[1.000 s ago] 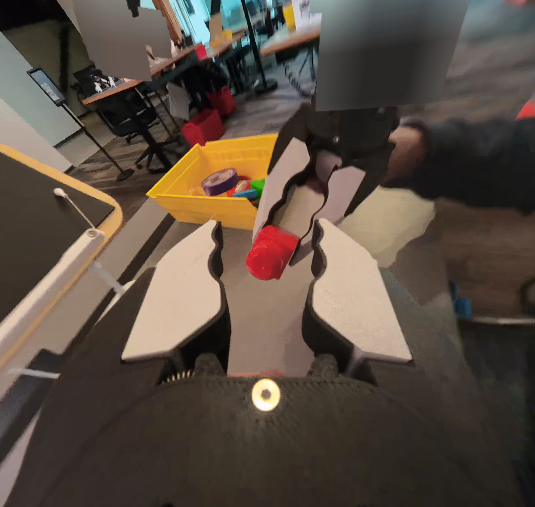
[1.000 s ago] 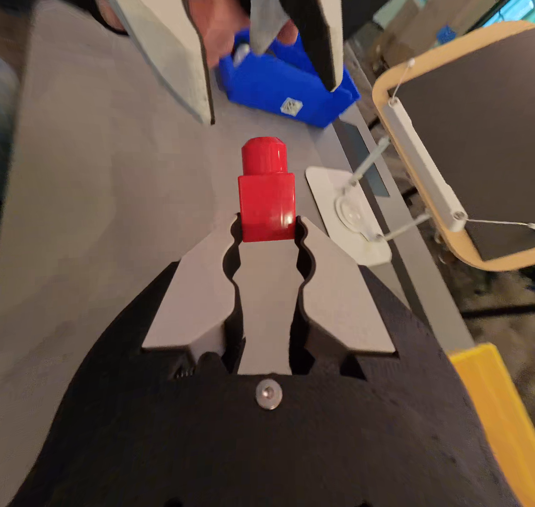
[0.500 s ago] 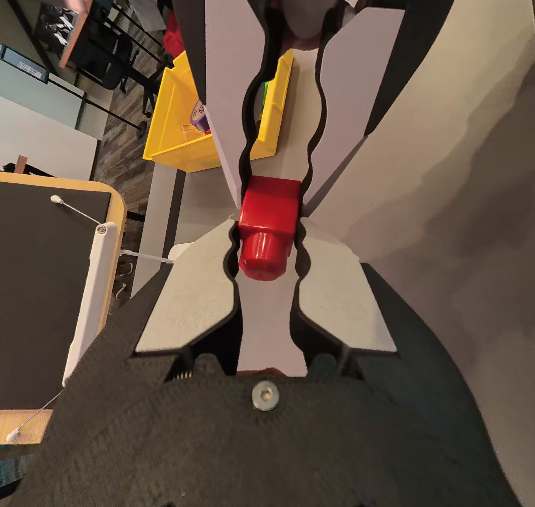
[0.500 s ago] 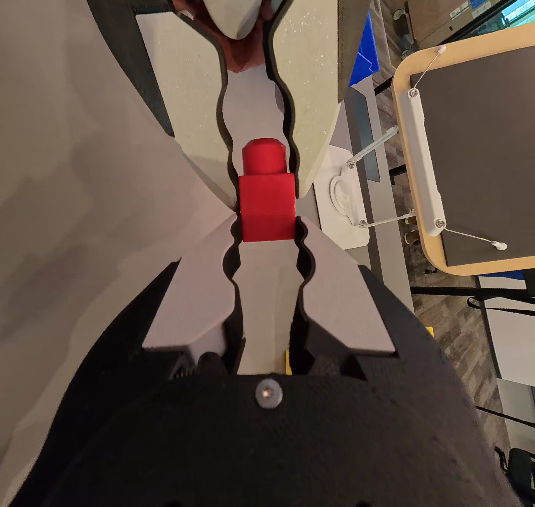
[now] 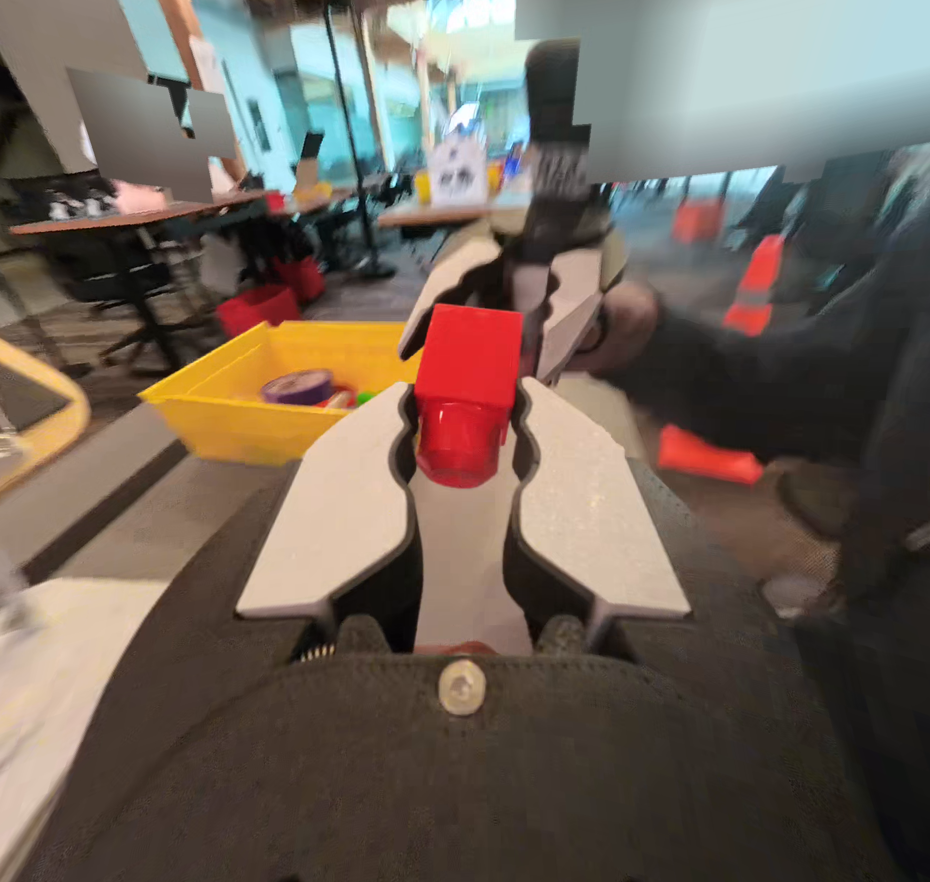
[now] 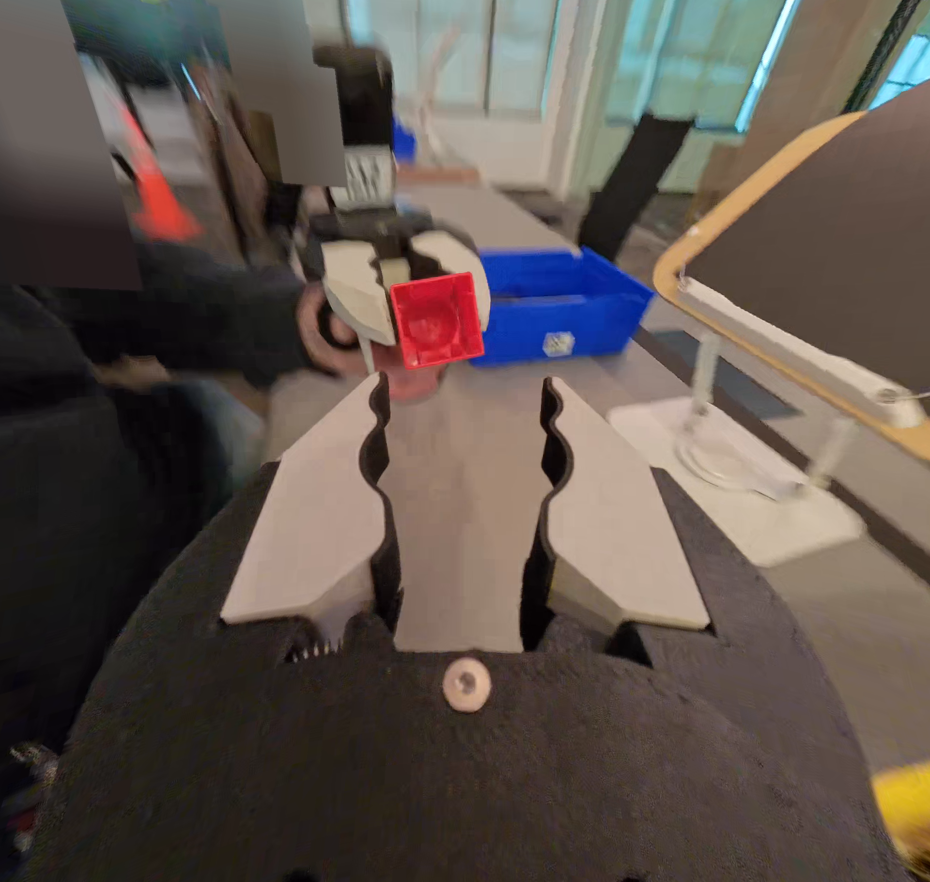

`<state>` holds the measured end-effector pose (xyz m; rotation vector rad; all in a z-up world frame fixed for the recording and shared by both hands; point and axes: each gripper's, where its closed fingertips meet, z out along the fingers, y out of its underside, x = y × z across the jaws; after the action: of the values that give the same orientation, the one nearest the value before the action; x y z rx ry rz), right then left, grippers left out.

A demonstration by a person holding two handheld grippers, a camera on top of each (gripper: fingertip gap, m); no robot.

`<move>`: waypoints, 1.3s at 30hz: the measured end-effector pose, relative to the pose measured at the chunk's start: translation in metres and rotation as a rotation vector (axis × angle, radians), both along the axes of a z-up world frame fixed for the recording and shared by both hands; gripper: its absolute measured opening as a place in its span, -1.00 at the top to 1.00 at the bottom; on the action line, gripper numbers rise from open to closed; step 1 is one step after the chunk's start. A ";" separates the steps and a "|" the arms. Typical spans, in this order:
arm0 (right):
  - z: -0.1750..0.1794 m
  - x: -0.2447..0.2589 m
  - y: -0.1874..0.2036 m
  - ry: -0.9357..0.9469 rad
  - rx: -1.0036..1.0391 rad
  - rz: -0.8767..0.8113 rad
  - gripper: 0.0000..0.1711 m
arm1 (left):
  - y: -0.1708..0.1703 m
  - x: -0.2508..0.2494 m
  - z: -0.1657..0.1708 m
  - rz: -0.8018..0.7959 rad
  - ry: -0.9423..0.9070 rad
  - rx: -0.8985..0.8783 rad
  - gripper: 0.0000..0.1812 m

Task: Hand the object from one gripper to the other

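While left tool (image 5: 464, 407) grips red block (image 5: 465, 394), yellow bin (image 5: 236, 417) holds purple tape roll (image 5: 297, 387).

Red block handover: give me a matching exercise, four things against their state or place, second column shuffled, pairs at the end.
Things:
1. left gripper
2. right gripper
3. yellow bin
4. blue bin

States:
A. sits on the table behind the left gripper, seen in the right wrist view
B. open, with nothing between its fingers
C. holds a purple tape roll and other small items
D. shut on the red block

Pairs: 1-D, 2-B, 3-C, 4-A
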<state>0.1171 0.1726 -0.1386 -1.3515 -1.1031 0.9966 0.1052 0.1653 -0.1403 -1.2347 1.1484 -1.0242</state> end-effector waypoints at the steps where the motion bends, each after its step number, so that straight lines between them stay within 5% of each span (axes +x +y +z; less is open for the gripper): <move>1: 0.007 0.000 -0.001 0.112 -0.089 0.044 0.32 | -0.002 -0.001 0.007 -0.040 -0.074 -0.046 0.61; 5: 0.021 0.001 -0.007 0.479 -0.462 0.301 0.30 | -0.014 0.002 0.023 -0.128 -0.167 0.007 0.61; 9: 0.016 -0.013 -0.019 0.581 -0.652 0.476 0.09 | -0.028 0.008 0.030 -0.172 -0.138 0.143 0.61; 17: 0.035 -0.023 -0.058 0.685 -0.698 0.759 0.12 | -0.041 0.022 0.024 -0.199 0.004 0.343 0.61; 21: 0.040 -0.025 -0.059 0.727 -0.670 0.765 0.20 | -0.046 0.024 0.021 -0.210 0.011 0.365 0.61; 27: 0.029 -0.031 -0.048 0.641 -0.597 0.625 0.21 | -0.036 0.018 0.013 -0.149 0.075 0.400 0.61; 34: -0.006 -0.033 -0.011 0.326 -0.467 0.262 0.22 | -0.013 0.015 -0.007 0.053 0.288 0.562 0.33; 39: -0.041 -0.027 0.022 0.035 -0.358 -0.065 0.21 | 0.006 0.021 -0.021 0.237 0.460 0.738 0.32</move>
<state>0.0906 0.1946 -0.1795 -1.6363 -0.8748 1.2042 0.1263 0.1710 -0.1615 -0.9762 1.5017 -0.0857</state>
